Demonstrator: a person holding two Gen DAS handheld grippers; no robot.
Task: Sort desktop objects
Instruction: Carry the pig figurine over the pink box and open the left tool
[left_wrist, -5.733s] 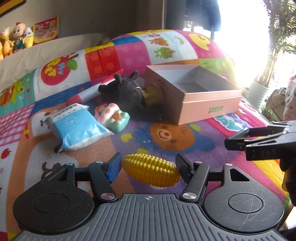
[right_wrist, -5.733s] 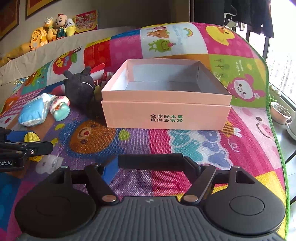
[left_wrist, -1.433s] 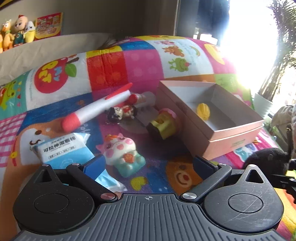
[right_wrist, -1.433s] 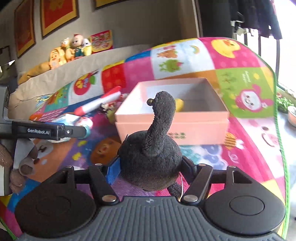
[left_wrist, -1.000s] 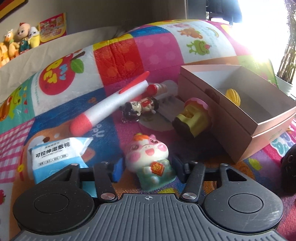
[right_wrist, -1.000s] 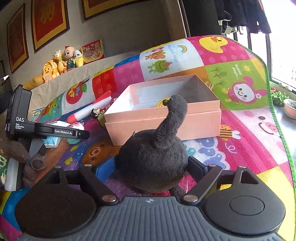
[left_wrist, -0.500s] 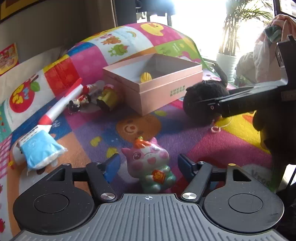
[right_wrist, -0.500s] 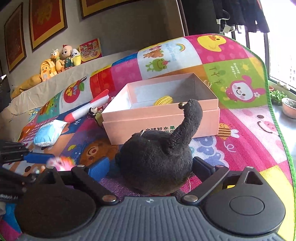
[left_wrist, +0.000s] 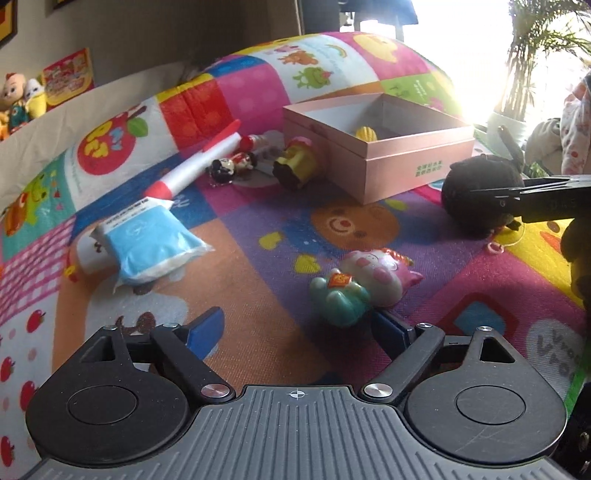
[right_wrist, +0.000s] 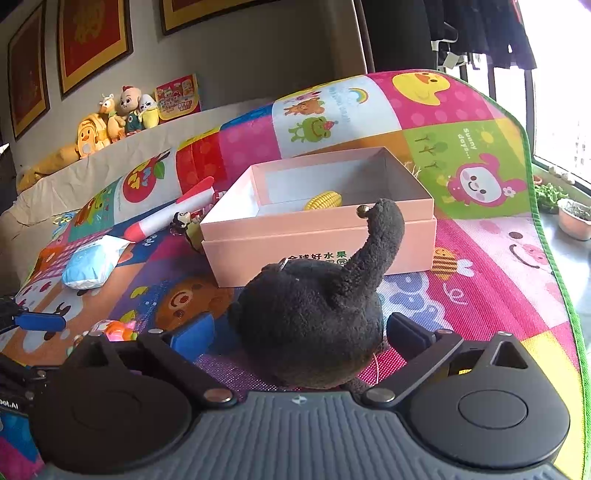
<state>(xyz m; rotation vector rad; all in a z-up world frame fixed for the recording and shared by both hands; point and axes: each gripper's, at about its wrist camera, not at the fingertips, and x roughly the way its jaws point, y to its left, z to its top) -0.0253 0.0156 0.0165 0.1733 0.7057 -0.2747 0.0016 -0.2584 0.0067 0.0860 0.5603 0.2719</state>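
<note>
Release step: your left gripper (left_wrist: 297, 325) and right gripper (right_wrist: 297, 330), jaws just opened, hold nothing; next regrasp pig toy (left_wrist: 364, 282) and black plush (right_wrist: 310, 317) for the pink box (right_wrist: 321, 236).

Far ahead of my fingers, stuffed dolls (right_wrist: 122, 110) sit in a row on a beige ledge (right_wrist: 92, 173); framed pictures (right_wrist: 94, 37) hang above them. Off to my right stands a potted plant (left_wrist: 524, 66).

between the spread fingers of our right gripper (right_wrist: 299, 328), jaws just opened wider, the black plush toy (right_wrist: 314, 317) sits free on the play mat (right_wrist: 480, 258); farther off, the pink box (right_wrist: 325, 229) holds a yellow corn toy (right_wrist: 323, 201).
</note>
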